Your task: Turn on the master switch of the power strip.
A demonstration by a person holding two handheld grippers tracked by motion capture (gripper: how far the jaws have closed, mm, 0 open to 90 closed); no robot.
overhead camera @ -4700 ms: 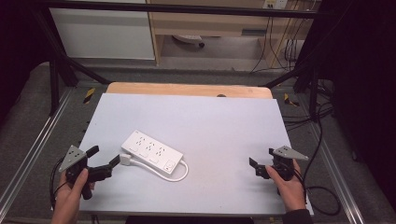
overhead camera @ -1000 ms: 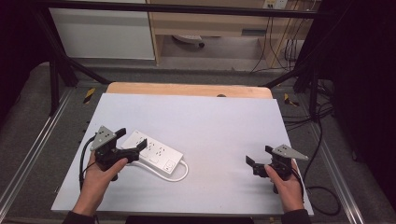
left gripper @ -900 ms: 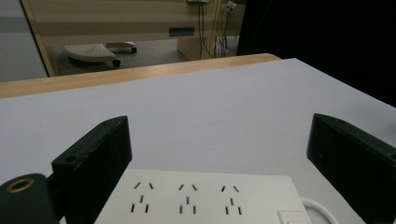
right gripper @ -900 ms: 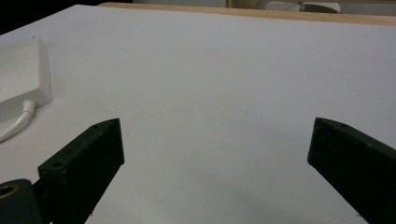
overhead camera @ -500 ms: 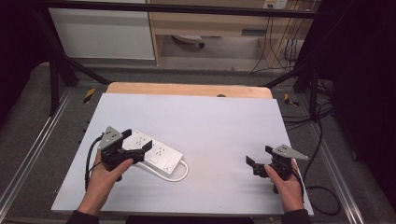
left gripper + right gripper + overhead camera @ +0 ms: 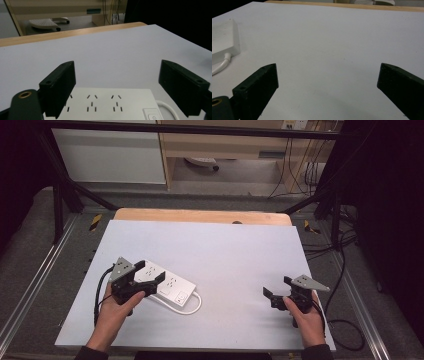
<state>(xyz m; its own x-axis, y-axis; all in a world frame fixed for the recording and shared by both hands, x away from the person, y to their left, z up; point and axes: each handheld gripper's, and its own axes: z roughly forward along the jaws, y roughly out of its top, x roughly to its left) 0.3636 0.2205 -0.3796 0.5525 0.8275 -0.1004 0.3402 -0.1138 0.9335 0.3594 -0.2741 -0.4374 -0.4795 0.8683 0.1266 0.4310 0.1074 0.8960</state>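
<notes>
In the high view, a white power strip (image 6: 167,285) lies on the left of the grey tabletop (image 6: 225,250). The left gripper (image 6: 149,281) sits over its near end, and the right gripper (image 6: 276,289) hovers well apart at the right. In the left gripper view, the 2 jaws stand wide above the strip's sockets. In the right gripper view, the jaws gape wide over bare tabletop, with the strip at far left.

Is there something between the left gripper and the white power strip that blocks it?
Nothing visible does. The left gripper is open right at the power strip, its jaws standing apart on either side above the sockets, with no object between them. Only the strip's own white cable lies beside it.
</notes>
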